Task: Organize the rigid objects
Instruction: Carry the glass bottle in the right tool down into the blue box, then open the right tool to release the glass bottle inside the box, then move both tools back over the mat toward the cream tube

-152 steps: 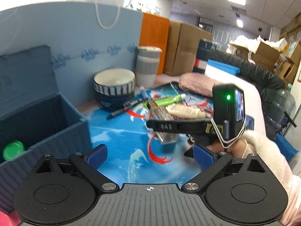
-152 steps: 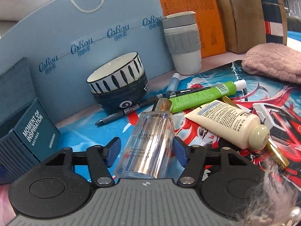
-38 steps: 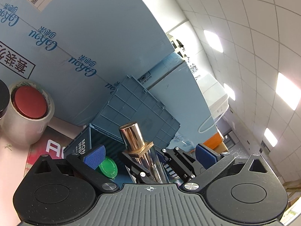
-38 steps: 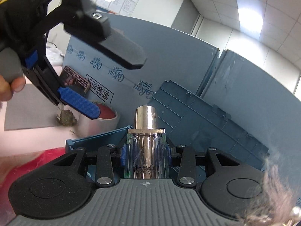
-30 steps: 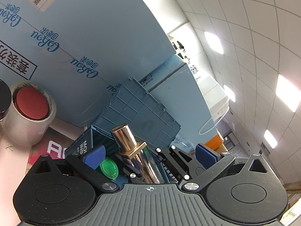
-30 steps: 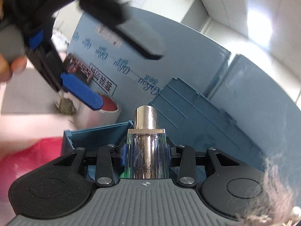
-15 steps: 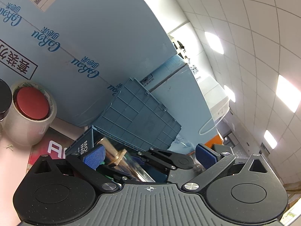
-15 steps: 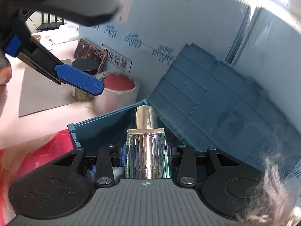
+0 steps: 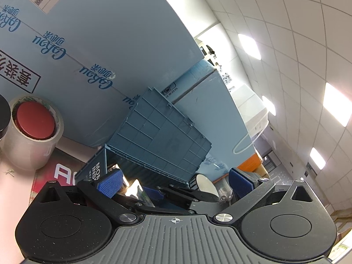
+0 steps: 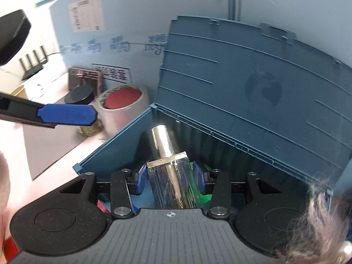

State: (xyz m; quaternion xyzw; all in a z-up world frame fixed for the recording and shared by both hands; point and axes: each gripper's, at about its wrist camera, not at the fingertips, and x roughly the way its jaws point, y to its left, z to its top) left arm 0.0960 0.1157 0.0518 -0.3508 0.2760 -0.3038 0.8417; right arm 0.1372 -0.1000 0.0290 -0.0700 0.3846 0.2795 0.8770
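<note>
Over the open mouth of the blue box point(image 10: 123, 145), a clear bottle point(image 10: 173, 184) with a shiny metal cap sits between the pads of the right gripper point(image 10: 170, 177), tilted with its cap pointing down into the box. Those jaws are opening at this moment; thin gaps show on both sides of the bottle, so the grip looks released or nearly so, and I judge the bottle is being dropped into the box. It looks hard, smooth and slippery, probably glass or thick plastic and fairly heavy for its size, so it could crack or chip on a hard landing; the flat-sided body below the cap is the sound place to hold it, not the round polished cap. A green thing point(image 10: 206, 195) lies in the box just beyond the bottle. Behind the box its ribbed lid point(image 10: 253, 92) leans back against a pale blue board. Beside the box on the bench stands a roll of tape point(image 10: 123, 103) with a red middle. The left gripper point(image 9: 173, 181) hangs near the box with its jaws wide apart and empty. Only the right wrist view shows the inside of the box and the pads; the left wrist view shows the box's outer wall, the ceiling and just a glint of the bottle.
</note>
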